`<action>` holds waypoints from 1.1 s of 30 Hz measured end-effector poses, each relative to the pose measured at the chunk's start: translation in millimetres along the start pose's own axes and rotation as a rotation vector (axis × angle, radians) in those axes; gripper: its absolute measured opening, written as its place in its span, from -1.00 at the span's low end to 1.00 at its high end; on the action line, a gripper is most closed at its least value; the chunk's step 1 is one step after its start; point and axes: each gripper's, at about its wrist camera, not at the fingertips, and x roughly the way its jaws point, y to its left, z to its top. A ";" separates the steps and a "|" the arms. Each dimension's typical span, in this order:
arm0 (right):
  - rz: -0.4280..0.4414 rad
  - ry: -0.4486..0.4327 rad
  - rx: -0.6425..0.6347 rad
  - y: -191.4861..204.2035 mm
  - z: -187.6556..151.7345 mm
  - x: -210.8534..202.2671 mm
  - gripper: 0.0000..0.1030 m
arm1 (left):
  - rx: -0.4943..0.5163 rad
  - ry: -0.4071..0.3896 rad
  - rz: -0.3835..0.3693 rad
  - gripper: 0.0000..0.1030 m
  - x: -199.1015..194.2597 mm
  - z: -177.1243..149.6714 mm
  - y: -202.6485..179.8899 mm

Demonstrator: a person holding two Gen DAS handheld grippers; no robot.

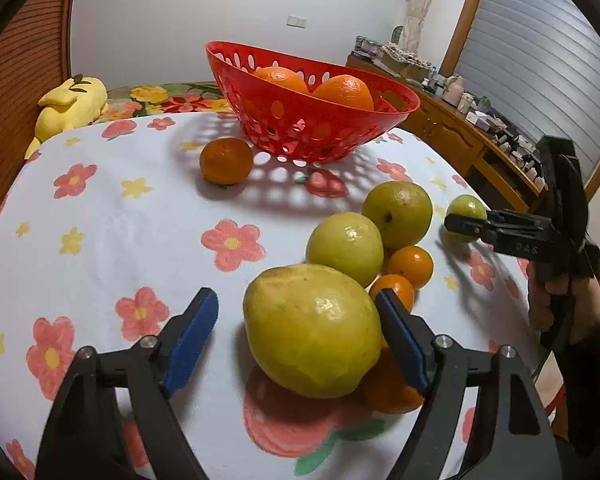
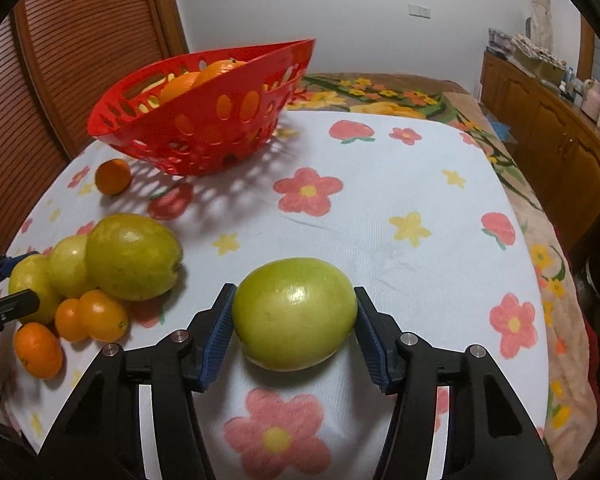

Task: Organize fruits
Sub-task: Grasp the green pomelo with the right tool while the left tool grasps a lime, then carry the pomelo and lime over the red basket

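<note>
On the flowered tablecloth (image 1: 112, 224) lies a large yellow-green fruit (image 1: 312, 328) between the jaws of my left gripper (image 1: 296, 300). The right pad touches it and the left pad stands off, so the gripper is open. Behind it cluster two more green fruits (image 1: 398, 214) and small oranges (image 1: 411, 266). My right gripper (image 2: 295, 292) has both pads against a round green fruit (image 2: 296, 328), which rests on the cloth; the same grip shows in the left wrist view (image 1: 466, 220). A red perforated basket (image 1: 320, 132) (image 2: 188, 140) holds two oranges (image 1: 344, 90). A loose mandarin (image 1: 226, 160) sits before it.
A yellow plush toy (image 1: 70, 104) lies beyond the far left table edge. A wooden cabinet (image 1: 480, 132) with clutter runs along the right. A louvred wooden door (image 2: 60, 80) stands at the left. A person's hand (image 1: 560, 300) grips the right gripper's handle.
</note>
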 end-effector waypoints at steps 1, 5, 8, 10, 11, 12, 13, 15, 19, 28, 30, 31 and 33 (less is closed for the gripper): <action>0.008 -0.004 -0.001 2.6 -1.7 -2.1 0.13 | 0.001 0.000 -0.001 0.51 0.0 0.0 -0.3; 0.042 -0.026 -0.010 16.9 -11.1 -13.8 0.13 | 0.005 0.003 -0.003 0.48 0.2 0.0 -3.2; 0.061 -0.037 -0.023 28.3 -17.5 -19.8 0.13 | 0.002 0.014 -0.003 0.48 2.7 -0.7 -3.3; 0.073 -0.043 -0.034 36.7 -22.9 -22.2 0.13 | -0.003 0.022 0.000 0.48 5.0 -0.9 -2.5; 0.077 -0.044 -0.037 39.6 -25.0 -22.7 0.13 | -0.006 0.024 0.000 0.48 5.7 -1.3 -2.3; 0.079 -0.045 -0.041 42.0 -26.4 -23.0 0.13 | -0.009 0.026 0.000 0.48 6.3 -1.6 -1.6; 0.081 -0.046 -0.045 43.9 -27.9 -23.2 0.13 | -0.012 0.027 -0.003 0.48 6.8 -1.6 -1.0; 0.082 -0.045 -0.051 47.8 -31.4 -22.5 0.13 | -0.016 0.028 -0.006 0.48 7.7 -1.6 -0.1; 0.093 -0.045 -0.044 51.6 -37.4 -20.1 0.13 | -0.013 0.025 -0.036 0.28 7.2 -2.2 -1.2; 0.087 -0.049 -0.051 52.5 -41.9 -17.2 0.13 | -0.015 0.007 -0.018 0.27 3.0 -0.7 -4.3; 0.085 -0.051 -0.050 52.5 -41.9 -17.7 0.13 | -0.013 -0.003 -0.019 0.26 -0.7 0.6 -5.4; 0.083 -0.052 -0.050 52.5 -42.1 -17.7 0.13 | -0.012 -0.007 -0.020 0.26 -2.8 0.8 -5.9; 0.082 -0.056 -0.048 52.4 -42.3 -18.1 0.13 | -0.009 -0.018 -0.019 0.26 -7.4 2.9 -7.2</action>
